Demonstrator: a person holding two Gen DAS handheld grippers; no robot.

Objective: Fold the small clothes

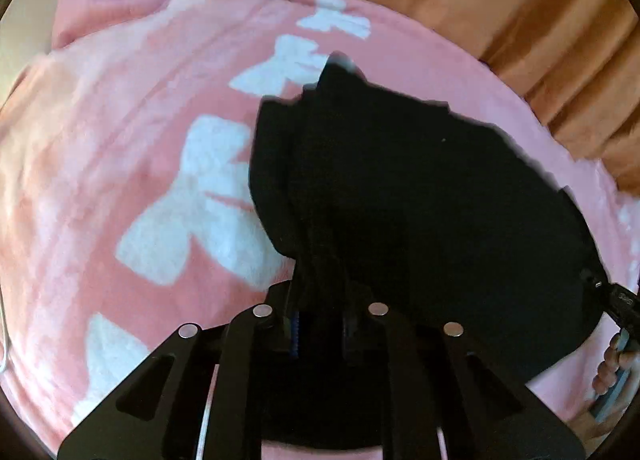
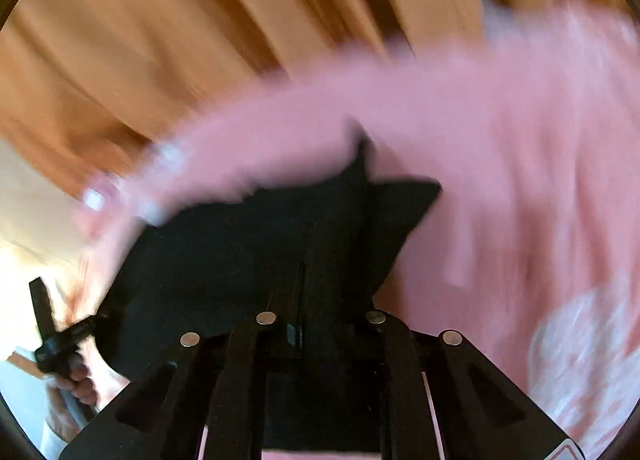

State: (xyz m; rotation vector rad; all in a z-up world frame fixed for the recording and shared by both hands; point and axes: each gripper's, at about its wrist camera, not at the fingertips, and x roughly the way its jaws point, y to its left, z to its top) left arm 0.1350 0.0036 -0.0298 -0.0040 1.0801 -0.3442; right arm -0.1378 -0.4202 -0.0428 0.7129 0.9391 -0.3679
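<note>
Both grippers, left gripper [image 1: 316, 300] and right gripper [image 2: 320, 312], pinch black garment [image 1: 400, 180] edges.

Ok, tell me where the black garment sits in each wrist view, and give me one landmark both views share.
Left wrist view: the black garment fills the centre and right, running down into the left gripper.
Right wrist view: it spreads across the lower centre and left, clamped in the right gripper; the picture is blurred.
Shared landmark: the pink blanket with white bows under it.
</note>
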